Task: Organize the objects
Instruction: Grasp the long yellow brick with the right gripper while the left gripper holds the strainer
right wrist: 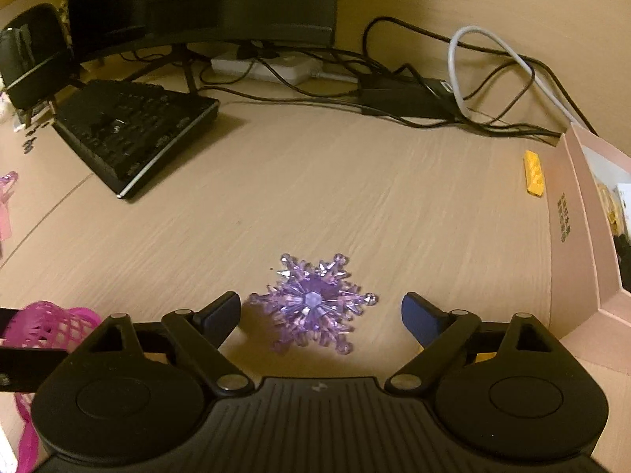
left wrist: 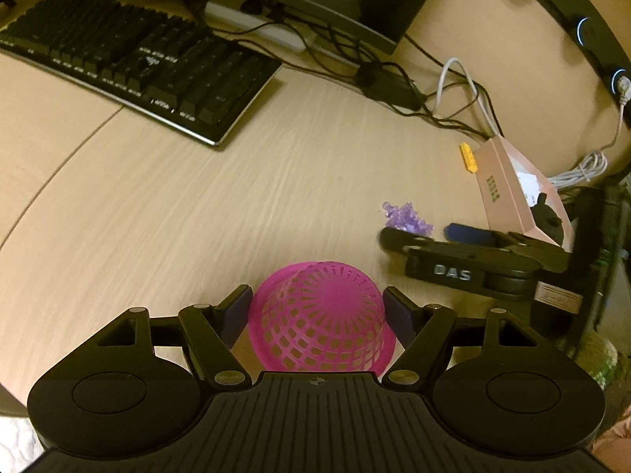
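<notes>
We see a pale wood-grain bench [left wrist: 197,205] filling most of both views, with a dark monitor [right wrist: 205,4] along the top of the right wrist frame and a black keyboard [left wrist: 130,63] in the upper left of the left wrist frame. A pink cardboard box [left wrist: 508,185] sits at the right edge of the left wrist view, open at the top, and what it holds is too dim for us to name. A tangle of black and white cables [right wrist: 453,79] runs across the upper right of the right wrist frame. Low in the centre of the left wrist view, the left gripper [left wrist: 317,315] has its jaws on either side of a magenta mesh basket [left wrist: 323,319], which is turned bottom-up; the pads look pressed against its sides, though blur makes contact hard for us to confirm. The right gripper [right wrist: 321,311] has its jaws spread wide, clear of a purple crystal snowflake [right wrist: 313,301] that lies flat on the bench between them at lower centre. A small yellow block [right wrist: 533,173] lies on the bench just beside the box, at the right of the right wrist frame, well apart from the snowflake.
</notes>
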